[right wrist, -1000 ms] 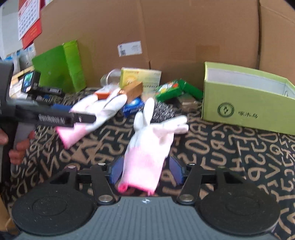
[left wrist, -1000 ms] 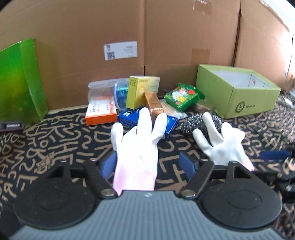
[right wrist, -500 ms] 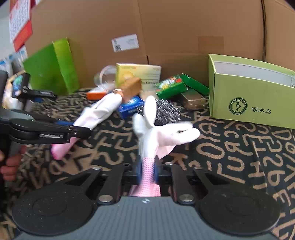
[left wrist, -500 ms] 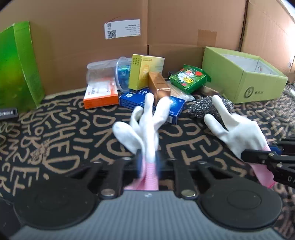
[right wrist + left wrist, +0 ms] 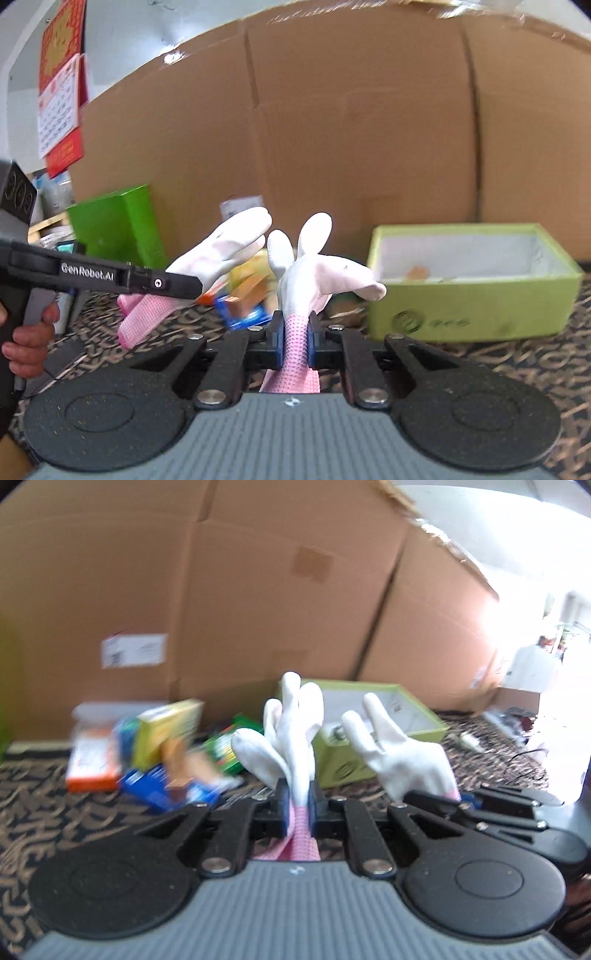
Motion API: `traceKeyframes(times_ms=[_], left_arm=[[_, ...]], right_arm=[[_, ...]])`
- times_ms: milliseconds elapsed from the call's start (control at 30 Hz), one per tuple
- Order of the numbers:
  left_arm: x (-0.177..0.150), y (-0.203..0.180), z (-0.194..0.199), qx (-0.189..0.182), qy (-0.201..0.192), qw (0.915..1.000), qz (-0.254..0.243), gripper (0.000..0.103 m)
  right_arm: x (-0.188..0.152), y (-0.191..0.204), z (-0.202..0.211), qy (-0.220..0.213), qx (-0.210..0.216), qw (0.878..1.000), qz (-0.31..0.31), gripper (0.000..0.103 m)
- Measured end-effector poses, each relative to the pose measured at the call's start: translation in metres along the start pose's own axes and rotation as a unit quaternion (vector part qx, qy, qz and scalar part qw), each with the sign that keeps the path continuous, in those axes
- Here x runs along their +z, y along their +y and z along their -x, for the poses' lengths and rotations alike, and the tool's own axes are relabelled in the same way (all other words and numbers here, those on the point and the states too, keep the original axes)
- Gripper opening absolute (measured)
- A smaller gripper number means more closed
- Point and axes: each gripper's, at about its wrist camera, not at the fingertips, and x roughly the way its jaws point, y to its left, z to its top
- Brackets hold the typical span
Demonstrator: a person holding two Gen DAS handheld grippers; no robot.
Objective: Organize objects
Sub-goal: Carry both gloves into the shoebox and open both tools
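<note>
A wall of large cardboard boxes (image 5: pixel 332 129) stands well ahead of both grippers and closes off the far side of the work area. A dark cloth with tan lettering (image 5: pixel 517 365) covers the surface below them.

An open light-green box (image 5: pixel 476 310) sits ahead and to the right of the right gripper; in the left wrist view the same box lies just beyond the raised gloves. Small items rest inside it, too indistinct to identify. A darker green carton (image 5: pixel 118 225) stands upright ahead and to the left of the right gripper, against the cardboard.

A cluster of small packages lies ahead and left of the left gripper: an orange box (image 5: pixel 94 760), a yellow box (image 5: pixel 166 731), a blue box (image 5: pixel 162 794) and a green packet (image 5: pixel 225 753). All are blurred.

The left gripper (image 5: pixel 297 806) is clamped narrow on the pink cuff of a white glove (image 5: pixel 291 734), whose fingers stand upright above the jaws, clear of the cloth. The right gripper (image 5: pixel 293 341) is likewise closed tight on the pink cuff of a second white glove (image 5: pixel 317 273), its fingers splayed upward and rightward. Each glove appears beside the other gripper in the opposite view. A bare hand (image 5: pixel 26 336) grips the left gripper's handle at the left edge of the right wrist view.
</note>
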Motion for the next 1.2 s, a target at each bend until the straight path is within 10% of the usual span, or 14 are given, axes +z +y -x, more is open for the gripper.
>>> traceKeyframes(times_ms=[500, 1000, 1067, 1200], left_arm=[[0.094, -0.103, -0.163, -0.049, 0.034, 0.9974, -0.042, 0.01], [0.095, -0.101, -0.286, -0.027, 0.092, 0.9948, -0.035, 0.011], [0.093, -0.099, -0.294, -0.025, 0.089, 0.9952, -0.031, 0.018], [0.09, -0.098, -0.296, -0.025, 0.067, 0.9972, -0.022, 0.077]], right_arm=[[0.061, -0.138, -0.041, 0.02, -0.132, 0.99, -0.036, 0.014], [0.051, -0.225, -0.142, 0.116, -0.154, 0.979, -0.07, 0.014], [0.046, -0.226, -0.15, 0.133, -0.16, 0.976, -0.062, 0.016], [0.039, -0.223, -0.154, 0.136, -0.167, 0.976, -0.047, 0.053]])
